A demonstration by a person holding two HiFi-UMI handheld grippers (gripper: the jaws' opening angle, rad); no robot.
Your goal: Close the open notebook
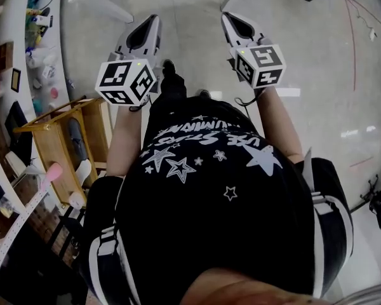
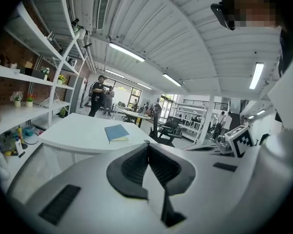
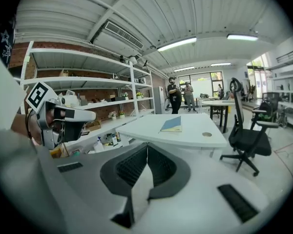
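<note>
Notebook [image 2: 116, 132] laid closed on white table [image 2: 73, 136], left gripper [image 2: 147, 143] and right gripper [image 3: 147, 144] held off it, jaws together, nothing gripped.

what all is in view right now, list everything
notebook: one, blue, lying on the table, looks closed
table: one, white, ahead of both grippers
chair: one, black, right of the table
shelves: one rack, white, along the brick wall
people: at least two, dark clothes, standing behind the table
wooden stand: one, light wood, on the floor at the person's left
left gripper: one, white, jaws together, nothing between
right gripper: one, white, jaws together, nothing between
</note>
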